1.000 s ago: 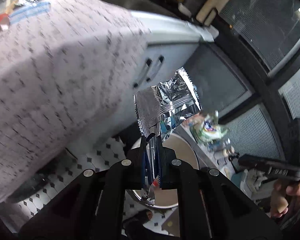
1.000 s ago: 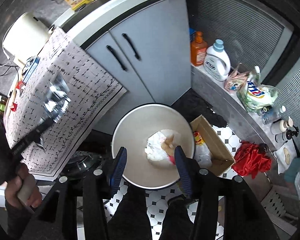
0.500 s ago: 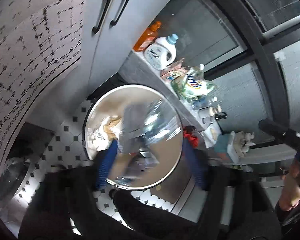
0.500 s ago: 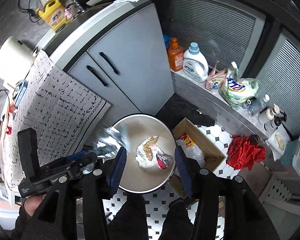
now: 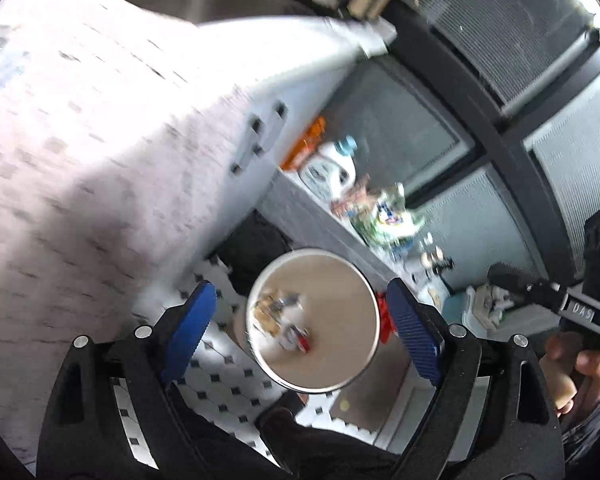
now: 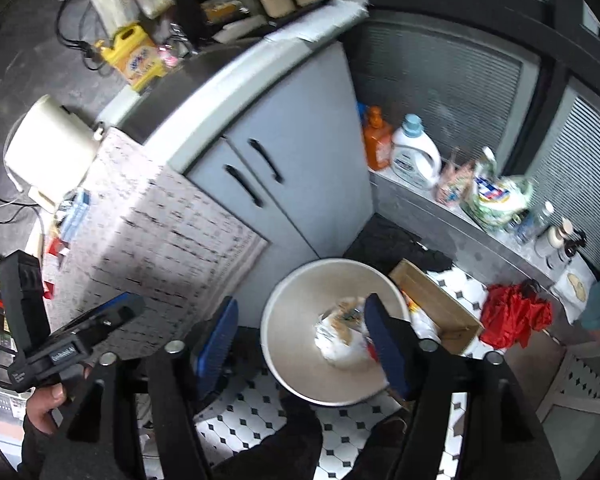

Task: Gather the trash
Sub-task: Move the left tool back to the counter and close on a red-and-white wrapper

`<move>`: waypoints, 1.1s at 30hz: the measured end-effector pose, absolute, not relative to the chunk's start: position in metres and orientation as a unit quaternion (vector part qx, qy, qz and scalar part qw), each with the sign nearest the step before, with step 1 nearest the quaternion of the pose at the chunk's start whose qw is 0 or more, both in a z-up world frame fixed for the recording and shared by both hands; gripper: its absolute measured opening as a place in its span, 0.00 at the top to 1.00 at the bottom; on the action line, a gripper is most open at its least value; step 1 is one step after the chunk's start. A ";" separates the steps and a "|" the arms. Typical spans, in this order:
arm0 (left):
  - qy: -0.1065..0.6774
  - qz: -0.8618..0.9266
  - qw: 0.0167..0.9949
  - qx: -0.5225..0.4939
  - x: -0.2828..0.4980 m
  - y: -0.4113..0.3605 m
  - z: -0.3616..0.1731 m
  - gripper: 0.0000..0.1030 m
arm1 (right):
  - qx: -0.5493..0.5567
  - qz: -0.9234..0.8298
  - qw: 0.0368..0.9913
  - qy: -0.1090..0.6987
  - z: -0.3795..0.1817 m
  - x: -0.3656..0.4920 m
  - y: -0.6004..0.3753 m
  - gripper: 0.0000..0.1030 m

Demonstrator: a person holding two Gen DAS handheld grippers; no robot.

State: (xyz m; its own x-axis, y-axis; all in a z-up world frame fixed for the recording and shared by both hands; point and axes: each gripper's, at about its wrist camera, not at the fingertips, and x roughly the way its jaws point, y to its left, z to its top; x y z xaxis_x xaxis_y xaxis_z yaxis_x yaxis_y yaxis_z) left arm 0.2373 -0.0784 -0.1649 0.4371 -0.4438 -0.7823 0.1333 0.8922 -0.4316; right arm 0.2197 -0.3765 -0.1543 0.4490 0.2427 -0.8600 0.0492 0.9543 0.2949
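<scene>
The left hand-held gripper hangs above the round trash bin with its jaws spread; they have just been opening, and nothing sits between the blue pads. Straight below it, at the bottom of the bin, lies the crumpled trash, blurred in this view. The right hand-held gripper is also released, its jaws having just widened with nothing gripped. Below and ahead of it is the same bin, holding a white and tan wad of trash. Just right of the bin stands a cardboard box. Left of the right hand-held gripper, a patterned cloth hangs off the bench.
</scene>
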 end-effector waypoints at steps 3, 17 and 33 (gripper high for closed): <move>0.477 -0.160 0.849 -0.162 0.235 -0.053 -0.144 0.14 | 0.140 0.072 0.848 0.506 -0.140 0.224 -0.353 0.23; 0.398 -0.074 0.895 -0.185 0.204 0.096 -0.091 0.12 | 0.125 0.161 0.862 0.464 -0.102 0.252 -0.212 0.11; 0.375 0.049 0.901 -0.215 0.176 0.236 -0.106 0.15 | 0.093 0.232 0.845 0.473 -0.118 0.273 -0.075 0.12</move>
State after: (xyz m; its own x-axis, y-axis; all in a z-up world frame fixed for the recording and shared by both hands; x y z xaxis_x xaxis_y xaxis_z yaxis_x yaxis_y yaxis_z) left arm 0.1756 0.2358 -0.1060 0.7143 -0.0729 -0.6960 -0.2489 0.9031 -0.3500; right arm 0.2734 -0.0748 -0.1175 0.4452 0.4792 -0.7564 -0.3036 0.8755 0.3759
